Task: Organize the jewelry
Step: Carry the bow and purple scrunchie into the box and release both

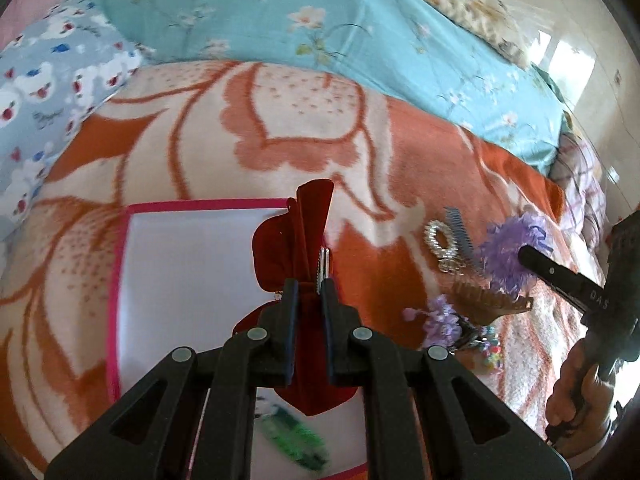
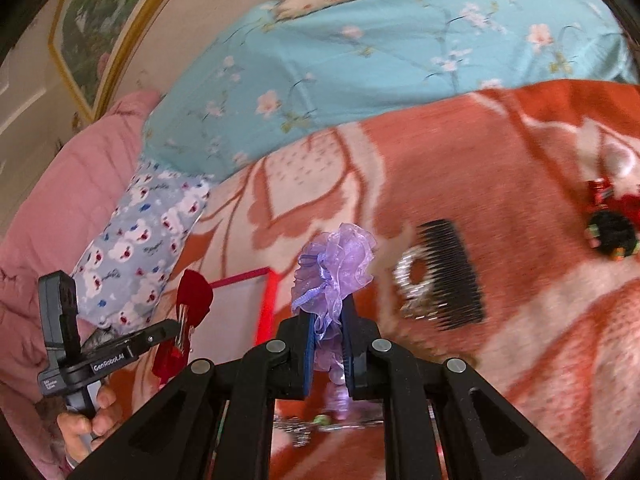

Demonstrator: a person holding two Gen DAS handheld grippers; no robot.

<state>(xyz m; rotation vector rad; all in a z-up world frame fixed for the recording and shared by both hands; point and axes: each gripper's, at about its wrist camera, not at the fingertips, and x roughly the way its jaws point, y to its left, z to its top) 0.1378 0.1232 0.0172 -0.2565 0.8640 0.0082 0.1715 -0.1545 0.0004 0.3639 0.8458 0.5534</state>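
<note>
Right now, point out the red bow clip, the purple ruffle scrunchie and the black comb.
red bow clip [image 1: 280, 248]: left wrist view, velvet loop.
purple ruffle scrunchie [image 2: 344, 264]: right wrist view, top ruffle.
black comb [image 2: 452, 276]: right wrist view, teeth.

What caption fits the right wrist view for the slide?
Right tool grips a purple ruffled hair tie above the orange blanket; black comb lies nearby.

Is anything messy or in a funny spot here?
Yes. The hair things lie jumbled on the blanket: a black comb overlaps a sparkly ring clip, and none sit on the pink-edged white board.
</note>
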